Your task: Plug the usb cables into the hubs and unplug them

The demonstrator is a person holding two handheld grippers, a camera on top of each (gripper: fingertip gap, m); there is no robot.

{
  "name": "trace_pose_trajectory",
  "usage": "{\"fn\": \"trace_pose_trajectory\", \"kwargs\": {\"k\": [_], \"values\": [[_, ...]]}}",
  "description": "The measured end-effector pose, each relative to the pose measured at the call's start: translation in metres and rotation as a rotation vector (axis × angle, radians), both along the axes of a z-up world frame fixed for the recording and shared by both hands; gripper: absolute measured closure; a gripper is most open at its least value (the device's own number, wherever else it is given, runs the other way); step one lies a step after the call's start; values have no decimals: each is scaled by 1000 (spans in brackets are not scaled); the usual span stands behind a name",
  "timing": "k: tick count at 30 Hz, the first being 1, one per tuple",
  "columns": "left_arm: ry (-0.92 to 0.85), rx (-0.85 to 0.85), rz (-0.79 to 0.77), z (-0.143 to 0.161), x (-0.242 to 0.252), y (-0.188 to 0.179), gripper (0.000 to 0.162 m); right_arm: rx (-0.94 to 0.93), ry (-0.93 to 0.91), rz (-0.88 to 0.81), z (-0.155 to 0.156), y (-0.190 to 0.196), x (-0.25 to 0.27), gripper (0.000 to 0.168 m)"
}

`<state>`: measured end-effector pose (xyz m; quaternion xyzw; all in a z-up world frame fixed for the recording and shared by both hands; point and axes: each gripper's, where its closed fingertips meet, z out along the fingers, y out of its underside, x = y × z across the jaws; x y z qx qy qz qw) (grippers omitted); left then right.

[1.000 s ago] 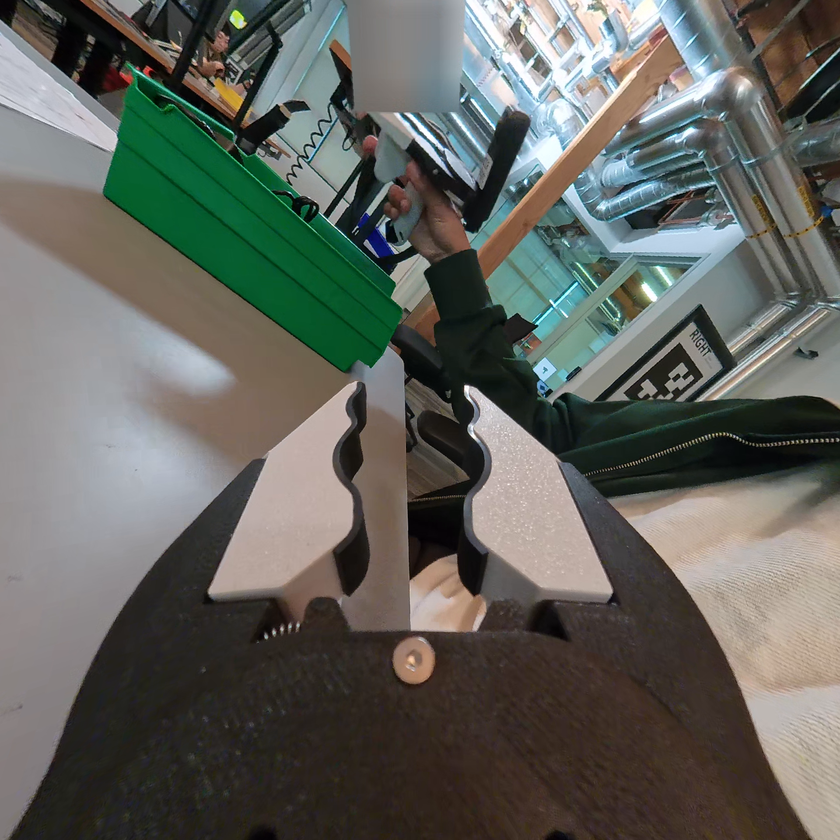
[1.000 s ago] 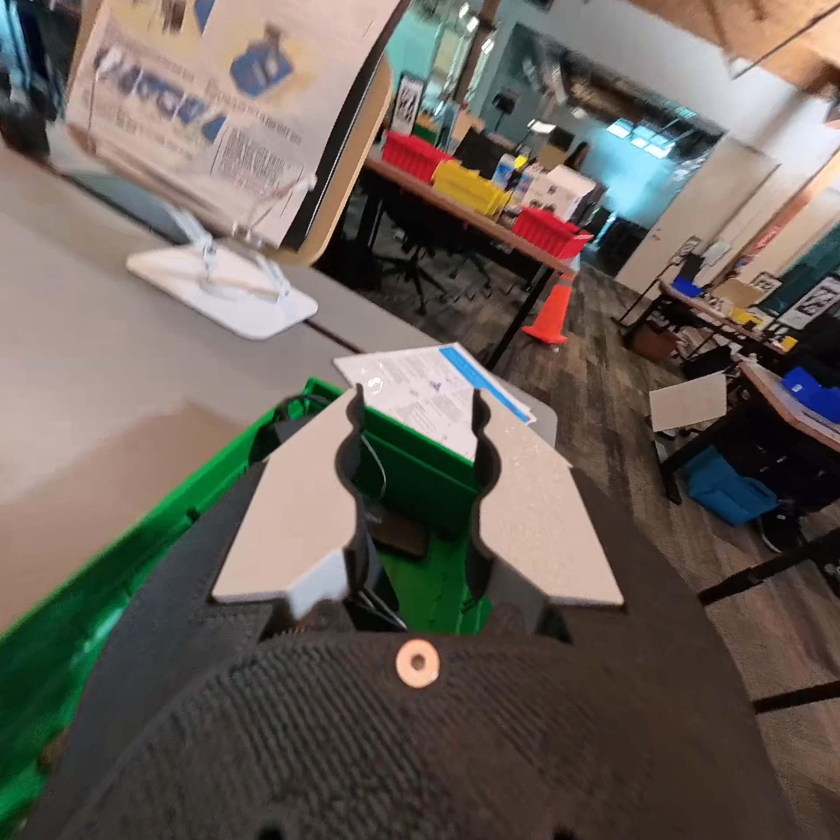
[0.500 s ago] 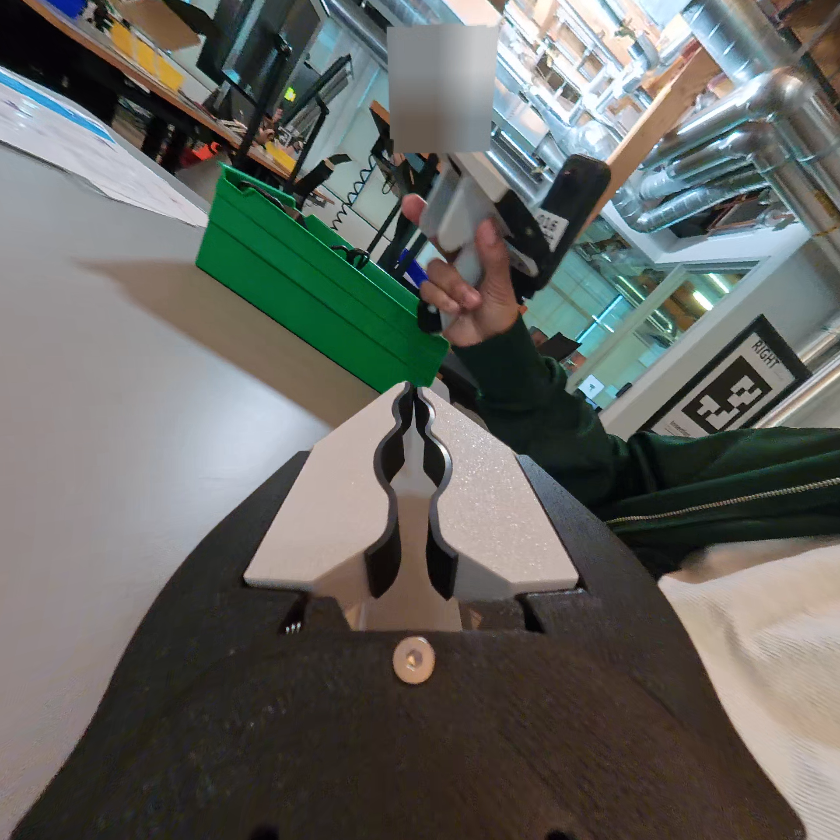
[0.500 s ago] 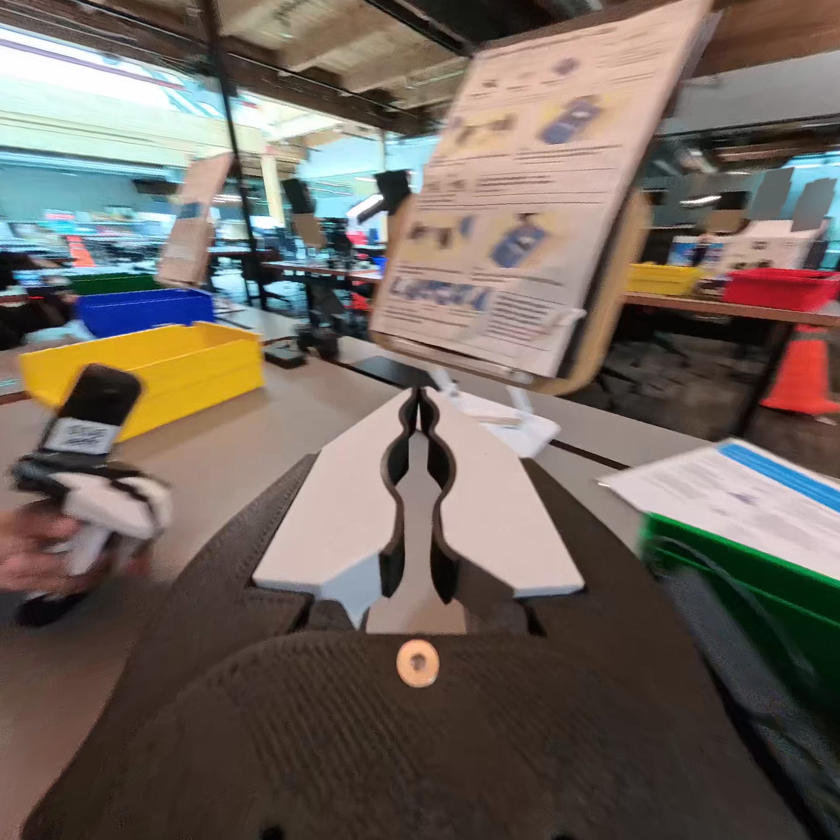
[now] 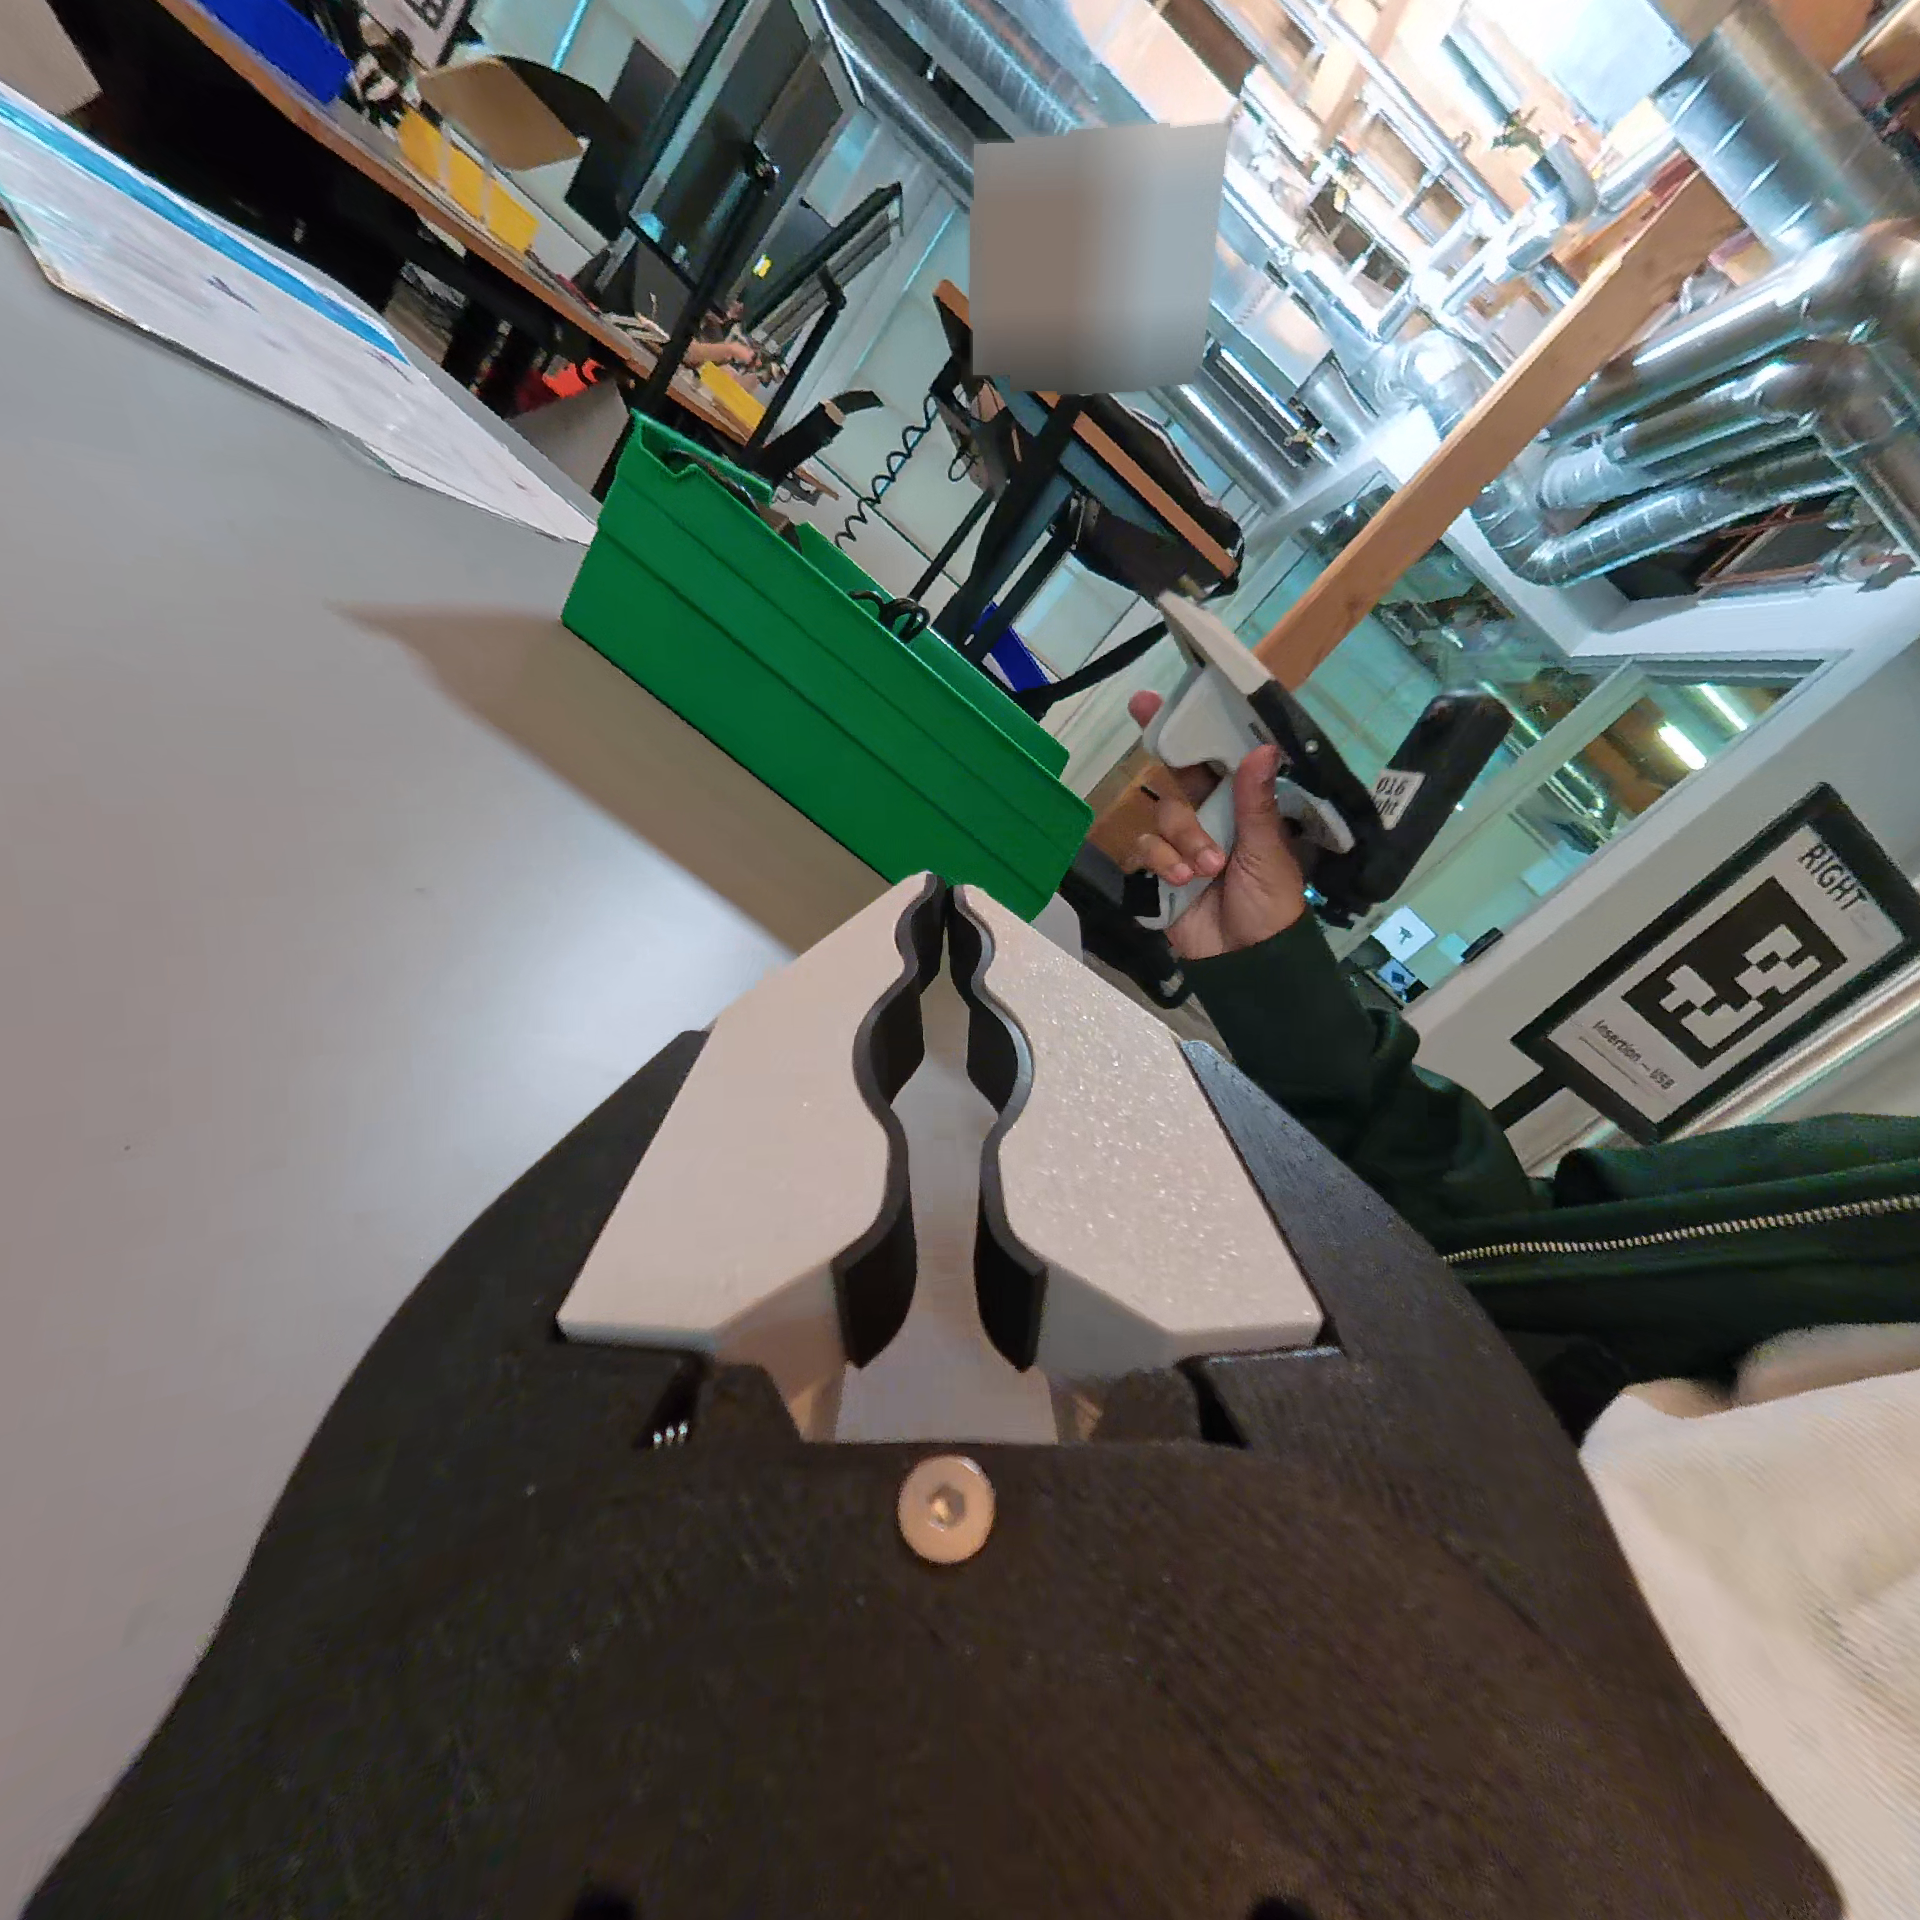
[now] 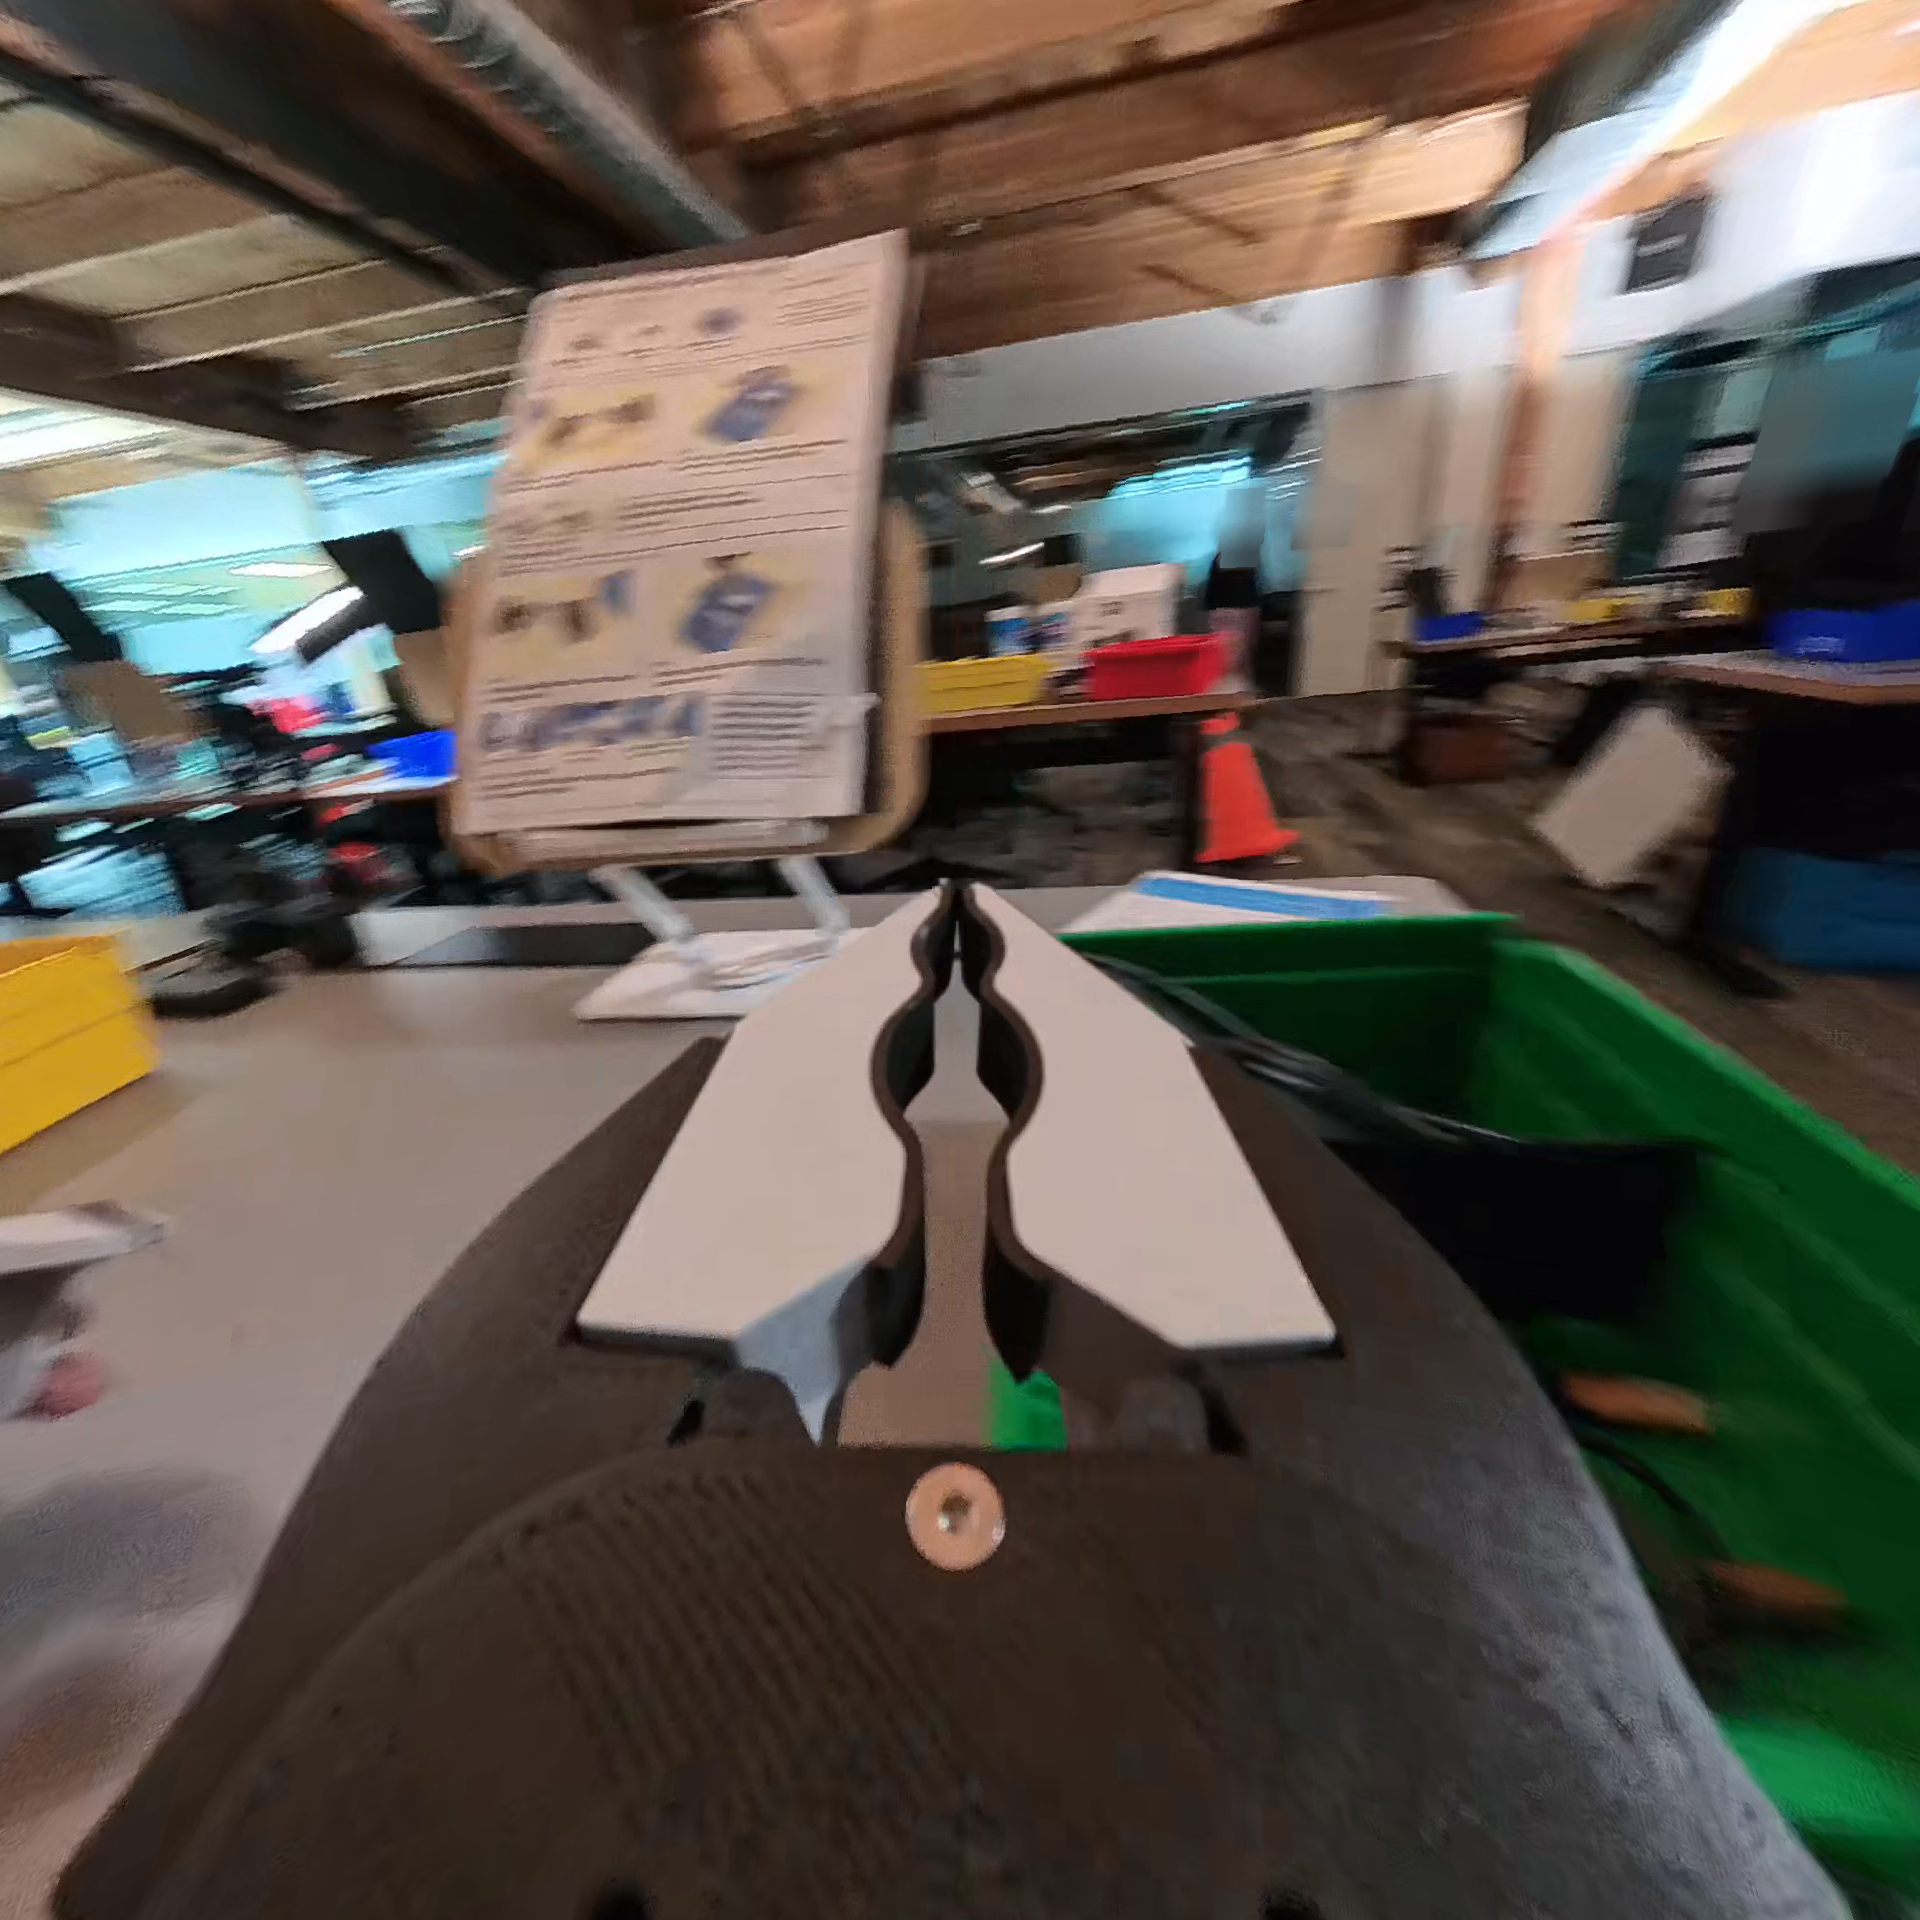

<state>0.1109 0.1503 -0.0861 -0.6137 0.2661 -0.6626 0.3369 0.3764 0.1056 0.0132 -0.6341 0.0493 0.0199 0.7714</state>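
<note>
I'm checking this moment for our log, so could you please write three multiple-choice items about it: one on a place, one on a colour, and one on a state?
1. In the right wrist view, where does the bin holding the dark cables stand relative to the right gripper?
A. To its right
B. To its left
C. Behind the document stand

2. What colour is that bin?
A. Red
B. Green
C. Black

3. How do the fingers of the left gripper stand?
A. Spread wide apart
B. Closed on a cable
C. Closed, tips together, holding nothing

Answers:
1. A, the bin fills the right side of that view, with the cables inside it.
2. B, its walls are bright green in both views.
3. C, the tips meet and only bare table shows between the pads.
</note>
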Motion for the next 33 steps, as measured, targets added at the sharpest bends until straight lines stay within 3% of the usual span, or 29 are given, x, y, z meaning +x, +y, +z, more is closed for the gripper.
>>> {"fn": "trace_pose_trajectory", "kwargs": {"k": [5,9,14,21,24,28,33], "values": [[-18,9,19,3,3,2,162,-31,40,-316,-18,-47,128,168],[13,48,12,1,6,-3,162,-110,79,-385,-48,-62,185,140],[67,111,-15,-4,10,-11,162,-223,178,-383,-84,-60,216,89],[69,115,-31,-4,11,-14,161,-418,199,-323,-125,-40,205,55],[71,108,-37,-5,12,-14,161,-490,170,-328,-138,-37,202,56],[67,90,-44,-5,12,-14,160,-494,213,-316,-141,-37,203,69],[64,83,-46,-6,12,-14,160,-488,263,-274,-142,-37,200,100]]}}
